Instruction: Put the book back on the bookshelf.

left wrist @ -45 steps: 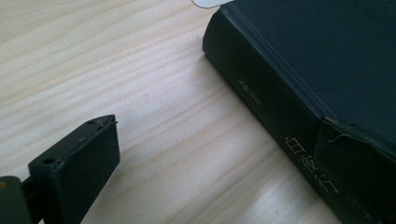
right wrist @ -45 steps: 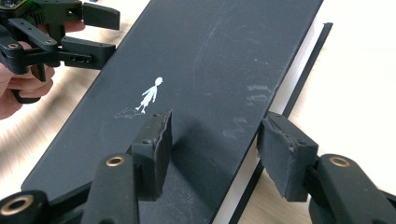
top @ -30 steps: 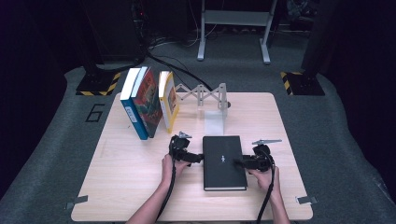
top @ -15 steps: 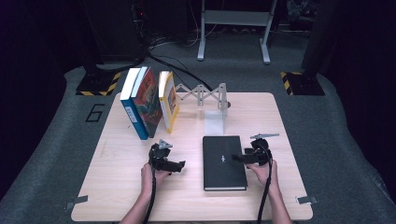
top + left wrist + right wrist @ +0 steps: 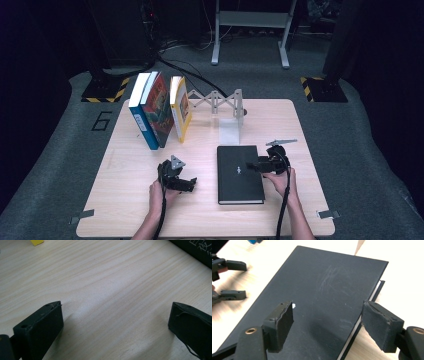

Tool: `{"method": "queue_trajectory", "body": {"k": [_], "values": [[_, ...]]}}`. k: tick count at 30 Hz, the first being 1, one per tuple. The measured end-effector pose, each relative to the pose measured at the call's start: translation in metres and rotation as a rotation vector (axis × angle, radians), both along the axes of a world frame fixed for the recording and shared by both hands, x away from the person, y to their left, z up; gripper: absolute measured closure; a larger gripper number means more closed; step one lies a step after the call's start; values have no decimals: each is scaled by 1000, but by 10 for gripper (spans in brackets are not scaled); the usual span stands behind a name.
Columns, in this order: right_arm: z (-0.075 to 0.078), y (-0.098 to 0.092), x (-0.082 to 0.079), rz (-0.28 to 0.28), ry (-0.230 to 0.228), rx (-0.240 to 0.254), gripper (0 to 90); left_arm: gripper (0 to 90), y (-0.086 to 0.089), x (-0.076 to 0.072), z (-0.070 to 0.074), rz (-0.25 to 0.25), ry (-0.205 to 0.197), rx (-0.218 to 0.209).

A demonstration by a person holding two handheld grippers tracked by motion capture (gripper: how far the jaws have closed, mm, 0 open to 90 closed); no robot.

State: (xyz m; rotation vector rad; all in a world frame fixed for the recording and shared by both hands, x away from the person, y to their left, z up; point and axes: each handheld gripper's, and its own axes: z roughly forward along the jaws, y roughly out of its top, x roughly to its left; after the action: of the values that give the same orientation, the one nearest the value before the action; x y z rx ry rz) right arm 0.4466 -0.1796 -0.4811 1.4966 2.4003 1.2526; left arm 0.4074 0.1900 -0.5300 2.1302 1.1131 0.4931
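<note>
A black book (image 5: 240, 175) lies flat on the wooden table (image 5: 125, 170), right of the middle. My right gripper (image 5: 251, 166) reaches in over its right edge. In the right gripper view the book (image 5: 319, 292) lies under that gripper (image 5: 327, 306): one jaw hangs over the cover, the other past the page edge. These jaws have just been closing a little, but the pads stand clear of the book. My left gripper (image 5: 191, 184) rests left of the book, apart from it. In its own view the left gripper (image 5: 116, 307) is open over bare wood, with the book's corner (image 5: 197, 250) at the upper right.
Three upright books lean together at the back left: blue (image 5: 141, 112), red (image 5: 159, 107) and yellow (image 5: 179, 106). A grey scissor-arm bookend (image 5: 215, 101) with a pale plate (image 5: 231, 131) stands behind the black book. Dark floor and cables surround the table.
My left gripper has drawn away from the black book's left edge, moving left and toward the person. The right hand has stayed at the book's right edge.
</note>
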Motion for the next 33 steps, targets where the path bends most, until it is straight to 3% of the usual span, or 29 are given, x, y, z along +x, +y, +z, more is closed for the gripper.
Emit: {"method": "queue_trajectory", "body": {"k": [1,4,8,13,18,25,33], "values": [[0,-1,1,3,-5,-2,259,0,0,0,0,0,0,0],[-4,-1,4,-19,34,-23,242,0,0,0,0,1,1,-2],[-9,2,6,6,60,-18,237,0,0,0,0,0,-1,0],[-7,5,4,5,27,-62,240,0,0,0,0,-1,-1,-2],[-1,7,0,-1,25,-82,244,0,0,0,0,-3,0,-4],[5,7,-1,-4,-11,-72,263,0,0,-1,0,-7,-4,3],[4,12,3,-21,-15,-85,283,1,-1,-2,0,-4,-5,3]]}}
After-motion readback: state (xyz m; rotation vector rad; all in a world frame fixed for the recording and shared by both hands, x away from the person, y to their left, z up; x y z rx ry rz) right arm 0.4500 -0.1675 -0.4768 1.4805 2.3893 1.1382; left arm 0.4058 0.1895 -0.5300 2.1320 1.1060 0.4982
